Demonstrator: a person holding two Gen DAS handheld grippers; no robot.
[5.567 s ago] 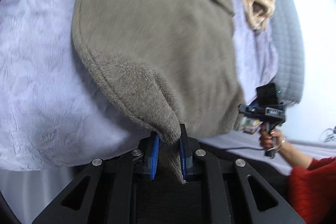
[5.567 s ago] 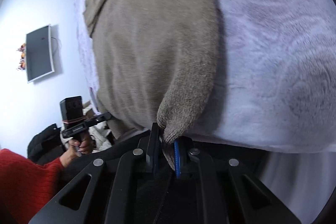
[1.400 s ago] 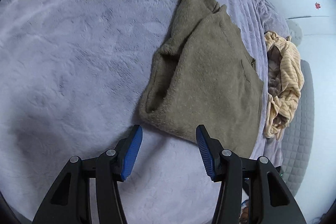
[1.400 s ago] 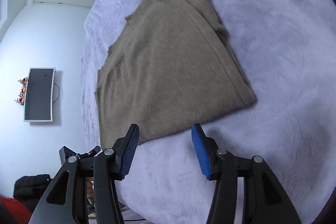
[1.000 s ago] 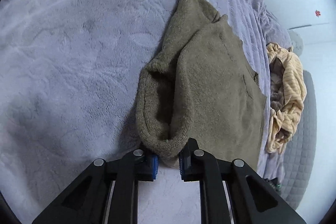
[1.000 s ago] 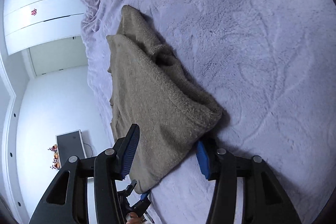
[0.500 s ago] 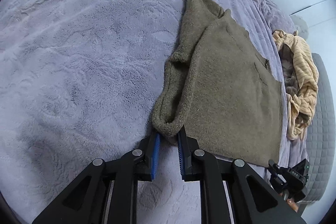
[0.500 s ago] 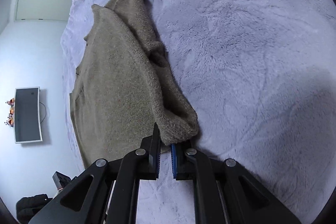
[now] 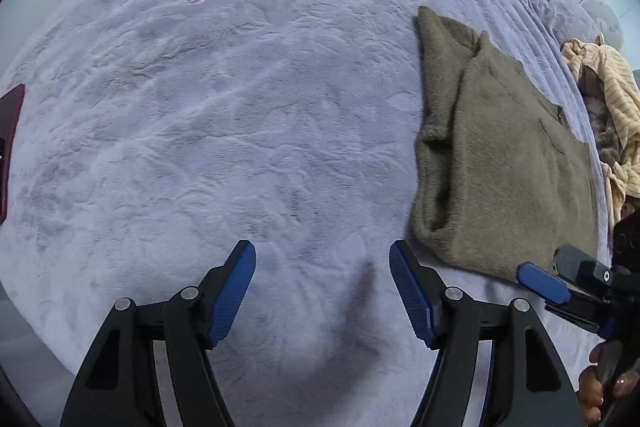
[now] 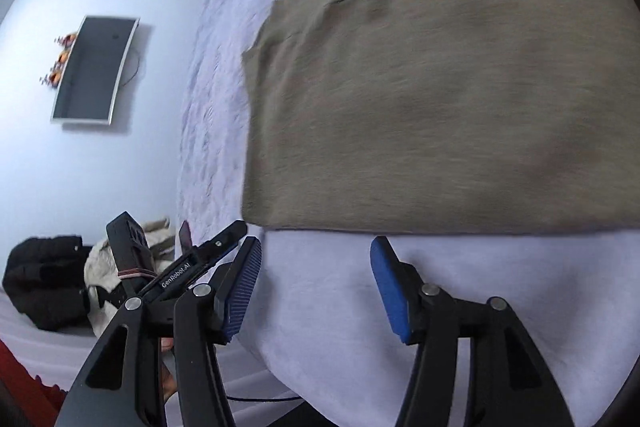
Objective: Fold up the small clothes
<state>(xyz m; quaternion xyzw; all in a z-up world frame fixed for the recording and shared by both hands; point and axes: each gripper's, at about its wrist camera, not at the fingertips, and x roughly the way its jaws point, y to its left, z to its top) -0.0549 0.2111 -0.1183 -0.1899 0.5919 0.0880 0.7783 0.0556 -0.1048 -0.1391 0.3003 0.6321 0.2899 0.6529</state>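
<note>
A taupe knit sweater (image 9: 504, 163) lies folded on the lavender bedspread (image 9: 240, 107), with a sleeve doubled along its left edge. My left gripper (image 9: 322, 287) is open and empty, over bare bedspread to the left of the sweater's near corner. The right gripper shows at the right edge of the left wrist view (image 9: 560, 287). In the right wrist view the sweater (image 10: 440, 87) fills the upper frame. My right gripper (image 10: 314, 279) is open and empty, just short of the sweater's near hem. The left gripper shows at the lower left of the right wrist view (image 10: 192, 267).
A heap of yellow striped and grey clothes (image 9: 608, 107) lies past the sweater. A wall-mounted screen (image 10: 94, 71) hangs beyond the bed. A black garment (image 10: 44, 279) and a cream one (image 10: 104, 259) lie off the bed's edge. A dark red object (image 9: 8, 147) sits at the far left.
Both grippers have let go of the sweater's folded edge and opened. The left has drawn back to the left of the sweater; the right has swung round to its hem.
</note>
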